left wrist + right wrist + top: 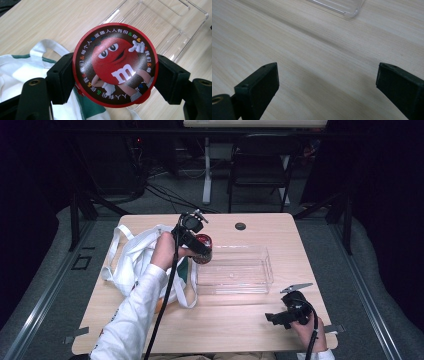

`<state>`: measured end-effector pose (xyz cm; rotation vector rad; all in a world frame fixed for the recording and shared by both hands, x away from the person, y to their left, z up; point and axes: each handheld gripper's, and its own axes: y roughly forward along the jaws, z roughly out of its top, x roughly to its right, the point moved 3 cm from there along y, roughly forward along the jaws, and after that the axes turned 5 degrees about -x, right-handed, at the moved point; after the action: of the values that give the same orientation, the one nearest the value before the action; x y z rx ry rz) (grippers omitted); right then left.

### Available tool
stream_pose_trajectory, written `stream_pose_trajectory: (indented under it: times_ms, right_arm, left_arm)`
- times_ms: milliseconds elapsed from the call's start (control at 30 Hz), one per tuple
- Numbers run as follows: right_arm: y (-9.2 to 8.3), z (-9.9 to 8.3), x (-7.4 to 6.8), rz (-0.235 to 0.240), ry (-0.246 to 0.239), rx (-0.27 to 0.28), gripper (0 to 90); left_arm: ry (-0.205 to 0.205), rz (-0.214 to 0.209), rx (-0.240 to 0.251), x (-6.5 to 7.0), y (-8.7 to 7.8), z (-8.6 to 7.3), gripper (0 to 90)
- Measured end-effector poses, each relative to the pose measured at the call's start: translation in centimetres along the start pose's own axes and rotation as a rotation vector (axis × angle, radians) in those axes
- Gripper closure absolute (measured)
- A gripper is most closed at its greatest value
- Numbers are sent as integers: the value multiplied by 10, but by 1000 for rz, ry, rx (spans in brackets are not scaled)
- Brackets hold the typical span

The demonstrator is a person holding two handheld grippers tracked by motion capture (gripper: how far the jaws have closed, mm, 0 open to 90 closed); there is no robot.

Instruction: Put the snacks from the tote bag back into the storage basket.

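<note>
On the pale wooden table [235,325], a clear tray [235,272] beside a white bag [132,257].

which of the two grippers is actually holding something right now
The left gripper: its jaws clamp the sides of a round red M&M's tin, held beside the clear tray. The right gripper is wide open over bare table.

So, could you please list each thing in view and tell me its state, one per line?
Left gripper: shut on the red candy tin, held above the table near the tray's left end.
Red candy tin: gripped on two sides, lid on, lifted.
Right gripper: open, fingers wide apart over bare wood.
Clear plastic tray: empty, upright on the table.
White tote bag: lying crumpled on the table.
</note>
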<state>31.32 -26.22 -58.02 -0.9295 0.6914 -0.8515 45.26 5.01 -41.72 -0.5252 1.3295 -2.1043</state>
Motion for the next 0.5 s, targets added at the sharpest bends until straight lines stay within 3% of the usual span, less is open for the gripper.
stream_pose_trajectory:
  times_ms: [500]
  right_arm:
    - [0,0,0,-1,1,2,41]
  left_arm:
    - [-21,-47,0,14,21,-3,261]
